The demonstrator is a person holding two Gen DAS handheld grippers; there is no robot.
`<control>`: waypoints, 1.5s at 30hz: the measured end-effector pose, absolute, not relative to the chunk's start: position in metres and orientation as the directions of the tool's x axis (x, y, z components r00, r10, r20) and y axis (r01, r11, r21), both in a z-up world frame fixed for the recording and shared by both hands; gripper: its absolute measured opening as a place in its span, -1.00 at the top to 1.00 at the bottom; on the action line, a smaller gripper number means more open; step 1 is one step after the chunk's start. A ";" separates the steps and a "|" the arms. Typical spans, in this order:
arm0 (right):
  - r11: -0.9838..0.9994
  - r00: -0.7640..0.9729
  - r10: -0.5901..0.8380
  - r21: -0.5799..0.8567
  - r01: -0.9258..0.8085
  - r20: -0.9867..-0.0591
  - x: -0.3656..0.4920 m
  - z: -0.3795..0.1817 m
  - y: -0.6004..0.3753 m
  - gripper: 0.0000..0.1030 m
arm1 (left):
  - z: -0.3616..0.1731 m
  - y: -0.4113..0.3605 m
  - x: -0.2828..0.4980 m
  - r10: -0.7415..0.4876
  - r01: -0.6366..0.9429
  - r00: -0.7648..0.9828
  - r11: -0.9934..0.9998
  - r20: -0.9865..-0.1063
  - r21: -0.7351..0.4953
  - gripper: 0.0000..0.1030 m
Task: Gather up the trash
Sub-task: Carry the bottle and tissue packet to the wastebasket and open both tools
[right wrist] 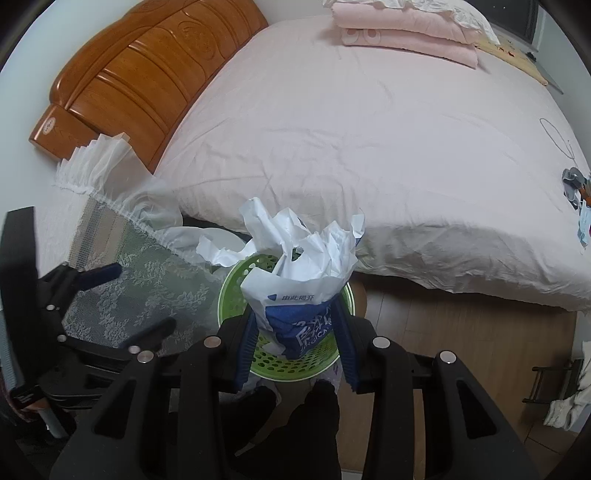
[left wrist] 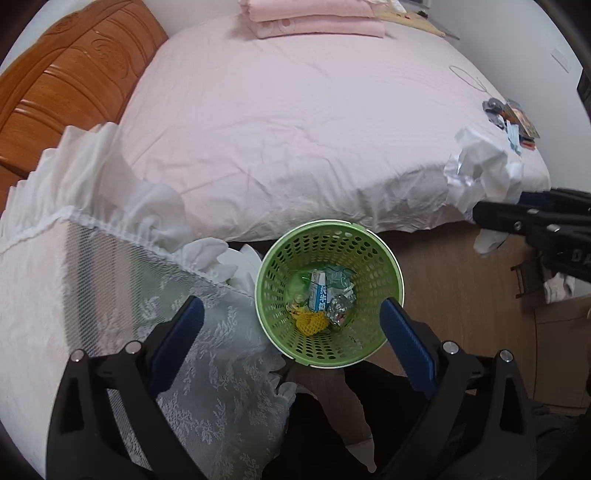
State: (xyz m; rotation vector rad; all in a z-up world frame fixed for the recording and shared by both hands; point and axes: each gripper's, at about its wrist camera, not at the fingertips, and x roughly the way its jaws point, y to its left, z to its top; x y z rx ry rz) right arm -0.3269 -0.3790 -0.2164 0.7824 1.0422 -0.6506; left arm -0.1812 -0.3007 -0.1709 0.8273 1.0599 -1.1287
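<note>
A green perforated basket (left wrist: 332, 226) stands on the wood floor beside the bed, holding a small carton (left wrist: 319, 293), a yellow net (left wrist: 312, 323) and foil wrappers (left wrist: 341, 306). My left gripper (left wrist: 291, 302) hangs open right above it, with nothing between its blue pads. My right gripper (right wrist: 295, 310) is shut on a crumpled white and blue plastic bag (right wrist: 295, 258), held over the basket (right wrist: 229, 295). From the left wrist view that bag (left wrist: 480, 166) and the right gripper (left wrist: 484, 216) show at the right edge. The left gripper (right wrist: 138, 299) appears at the left of the right wrist view.
A bed with a pink sheet (left wrist: 295, 129) fills the background, with folded pink blankets (left wrist: 314, 18) at its far side. Small wrappers (left wrist: 513, 118) lie near its right edge. A lace-covered stand (left wrist: 110, 295) is left of the basket; a wooden headboard (right wrist: 140, 81) is behind.
</note>
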 end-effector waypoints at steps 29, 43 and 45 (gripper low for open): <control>0.688 0.219 0.086 0.217 0.693 -0.972 -0.264 -0.317 -0.339 0.22 | -0.120 -0.248 -0.157 -0.366 0.921 0.117 0.387 -0.923 -0.037 -0.85; 0.780 0.114 0.050 0.110 0.616 -0.992 -0.235 -0.336 -0.329 -0.77 | -0.124 -0.243 -0.153 -0.347 0.901 0.135 0.432 -0.928 -0.030 -0.85; 0.780 0.113 0.042 0.104 0.617 -0.993 -0.236 -0.333 -0.332 -0.78 | -0.124 -0.241 -0.151 -0.345 0.895 0.143 0.445 -0.928 -0.027 -0.85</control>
